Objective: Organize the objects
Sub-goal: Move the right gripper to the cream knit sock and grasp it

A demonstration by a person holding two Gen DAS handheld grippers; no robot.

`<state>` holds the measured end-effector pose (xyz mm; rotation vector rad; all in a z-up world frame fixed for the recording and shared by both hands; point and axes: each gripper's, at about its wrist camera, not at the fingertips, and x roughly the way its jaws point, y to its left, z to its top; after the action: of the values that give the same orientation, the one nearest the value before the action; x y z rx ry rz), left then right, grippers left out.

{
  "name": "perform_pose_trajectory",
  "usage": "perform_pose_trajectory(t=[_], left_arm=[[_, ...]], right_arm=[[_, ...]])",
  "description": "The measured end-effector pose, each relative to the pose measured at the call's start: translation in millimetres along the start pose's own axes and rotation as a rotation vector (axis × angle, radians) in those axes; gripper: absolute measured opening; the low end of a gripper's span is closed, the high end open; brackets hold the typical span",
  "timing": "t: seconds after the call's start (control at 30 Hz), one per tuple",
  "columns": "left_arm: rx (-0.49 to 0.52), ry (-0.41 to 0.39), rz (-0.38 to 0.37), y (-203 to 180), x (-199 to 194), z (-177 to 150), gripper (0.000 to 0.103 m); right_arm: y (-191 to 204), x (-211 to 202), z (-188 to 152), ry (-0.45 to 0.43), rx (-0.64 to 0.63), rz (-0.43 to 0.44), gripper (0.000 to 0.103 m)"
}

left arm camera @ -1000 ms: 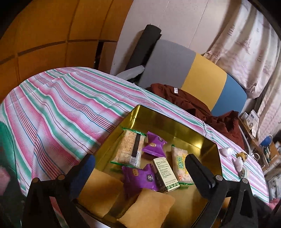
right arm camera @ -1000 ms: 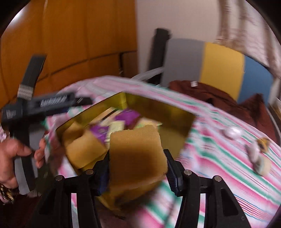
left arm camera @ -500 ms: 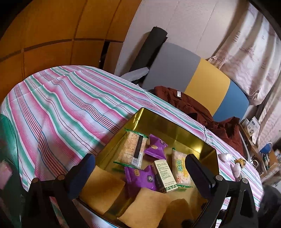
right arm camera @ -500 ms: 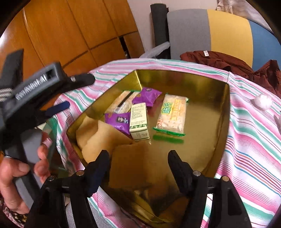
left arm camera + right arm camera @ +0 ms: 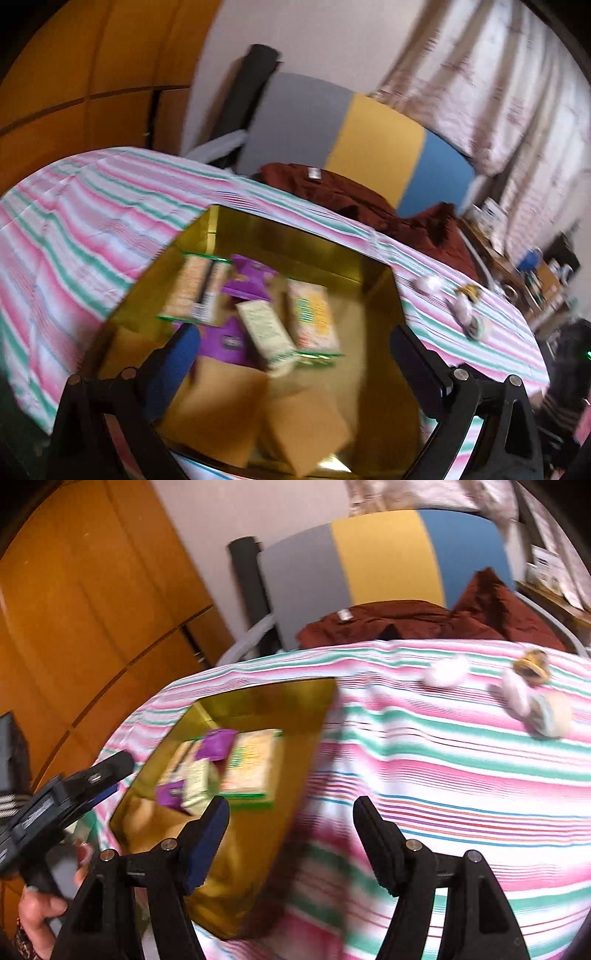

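Note:
A gold tin tray (image 5: 306, 240) sits on the striped tablecloth and holds snack packets (image 5: 312, 312), purple packets (image 5: 247, 280) and yellow sponges (image 5: 221, 402) at its near end. My left gripper (image 5: 291, 354) is open and empty, hovering over the tray's near end. My right gripper (image 5: 291, 834) is open and empty above the tray's right wall (image 5: 295, 775) and the cloth. The tray also shows in the right wrist view, with the left gripper (image 5: 66, 801) at its left.
Small loose items lie on the cloth to the right: a white ball (image 5: 445, 672), a brown-yellow piece (image 5: 532, 664) and a tape roll (image 5: 550, 712). A maroon garment (image 5: 354, 195) and a grey-yellow-blue chair back (image 5: 351, 136) stand behind the table.
My right gripper let go of the yellow sponge into the tray, opened, and swung right over the cloth. My left gripper stayed open and shifted slightly over the tray.

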<state>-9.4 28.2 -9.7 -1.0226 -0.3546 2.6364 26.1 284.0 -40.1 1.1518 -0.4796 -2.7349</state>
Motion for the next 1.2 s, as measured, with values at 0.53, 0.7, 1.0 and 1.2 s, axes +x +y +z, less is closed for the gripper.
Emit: perform_pose_trajectory(t=[0.53,0.7,1.0,1.2], left_arm=[[0.284,0.124,-0.178,-100.9,13.6,-37.1,0.103],[0.317,0.172,-0.202,-122.4,19.3,-50.3,0.103],[0.366,0.233,-0.203,-143.9,24.1,-69.5,0.103],[0.4,0.255,-0.196,-152.8,27.5,-74.7,0.103]], right_arm=[[-145.5,-24.4,-17.5,-0.023,0.171,-0.331,0.076],[-192.5,-26.9,19.8,-0.086,0.183,-0.447,0.078],[-237.8,7.1,72.3,-0.078,0.163,-0.489,0.079],[-244.1,28.6,70.7,-0.06,0.118,-0.433,0.072]])
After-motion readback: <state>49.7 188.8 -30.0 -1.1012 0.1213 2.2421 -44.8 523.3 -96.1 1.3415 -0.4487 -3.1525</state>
